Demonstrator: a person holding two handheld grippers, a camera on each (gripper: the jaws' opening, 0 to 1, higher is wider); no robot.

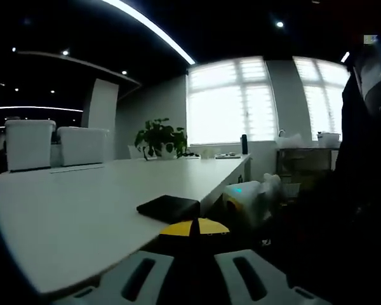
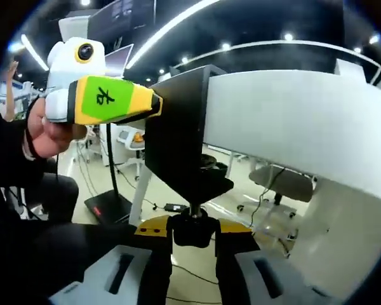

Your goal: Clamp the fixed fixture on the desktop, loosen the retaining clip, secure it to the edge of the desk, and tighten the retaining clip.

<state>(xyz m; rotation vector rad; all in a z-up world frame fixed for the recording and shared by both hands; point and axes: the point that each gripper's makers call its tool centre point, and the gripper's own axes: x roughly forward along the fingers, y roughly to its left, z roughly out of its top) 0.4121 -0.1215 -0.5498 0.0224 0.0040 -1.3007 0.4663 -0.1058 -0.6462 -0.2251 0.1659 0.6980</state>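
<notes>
Plant, bins, chair.

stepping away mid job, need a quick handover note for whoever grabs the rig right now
Left tongs: at the top plate of the fixture on the desk edge; open or shut unclear.
Right tongs: below the desk, closed around the screw knob.
Done: the clamp fixture sits over the desk edge.
Left: how tight the screw is can't be told; probably finish tightening the knob, then let go.
</notes>
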